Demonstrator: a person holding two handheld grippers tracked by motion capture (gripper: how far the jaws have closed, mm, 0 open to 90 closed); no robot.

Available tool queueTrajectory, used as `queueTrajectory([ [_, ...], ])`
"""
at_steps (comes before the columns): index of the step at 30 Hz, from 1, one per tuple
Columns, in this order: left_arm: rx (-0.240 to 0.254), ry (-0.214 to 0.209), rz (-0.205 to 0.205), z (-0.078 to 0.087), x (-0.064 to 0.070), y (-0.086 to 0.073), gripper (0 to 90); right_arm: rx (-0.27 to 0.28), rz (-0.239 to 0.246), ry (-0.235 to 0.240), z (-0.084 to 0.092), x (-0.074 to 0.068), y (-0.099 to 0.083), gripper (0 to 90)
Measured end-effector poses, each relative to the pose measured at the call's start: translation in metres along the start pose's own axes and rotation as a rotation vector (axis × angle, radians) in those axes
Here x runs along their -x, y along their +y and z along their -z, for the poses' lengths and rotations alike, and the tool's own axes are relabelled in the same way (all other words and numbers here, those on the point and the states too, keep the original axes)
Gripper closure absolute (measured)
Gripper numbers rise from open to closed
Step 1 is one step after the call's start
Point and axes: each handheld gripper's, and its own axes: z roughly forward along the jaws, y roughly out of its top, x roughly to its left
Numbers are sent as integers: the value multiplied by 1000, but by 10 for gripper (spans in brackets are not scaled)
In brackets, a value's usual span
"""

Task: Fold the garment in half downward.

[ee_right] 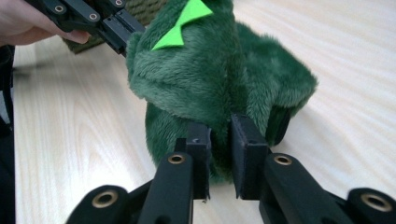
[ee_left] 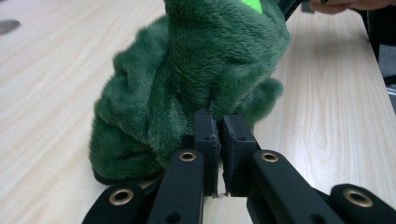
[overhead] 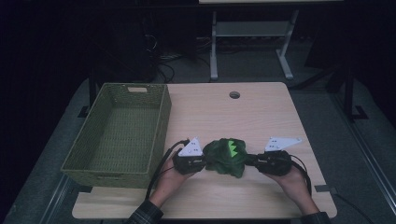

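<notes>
left gripper (ee_left: 219, 126) pinches green plush (overhead: 226, 157) (fingers nearly together) | right gripper (ee_right: 220, 133) likewise

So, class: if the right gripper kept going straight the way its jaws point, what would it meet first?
The green plush toy, already pinched between the right gripper jaws; beyond it, probably the left gripper.

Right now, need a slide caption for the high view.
Both grippers, left and right, pinch a green plush toy from opposite sides on the wooden table, beside a green woven basket.
</notes>
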Motion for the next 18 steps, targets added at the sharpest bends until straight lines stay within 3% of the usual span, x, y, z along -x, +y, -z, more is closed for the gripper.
queueTrajectory([
  [4,-33,-10,0,-6,1,-7,856,-16,-4,6,-4,-4,-9,784],
  [12,-97,-17,0,-24,-1,-18,855,-96,-6,6,-26,-2,-16,783],
  [15,-99,-19,-1,-25,-1,-18,834,-105,-10,4,-28,-2,-17,739],
  [18,-78,-19,5,-17,4,-14,748,-80,-12,-8,-20,-4,-19,669],
])
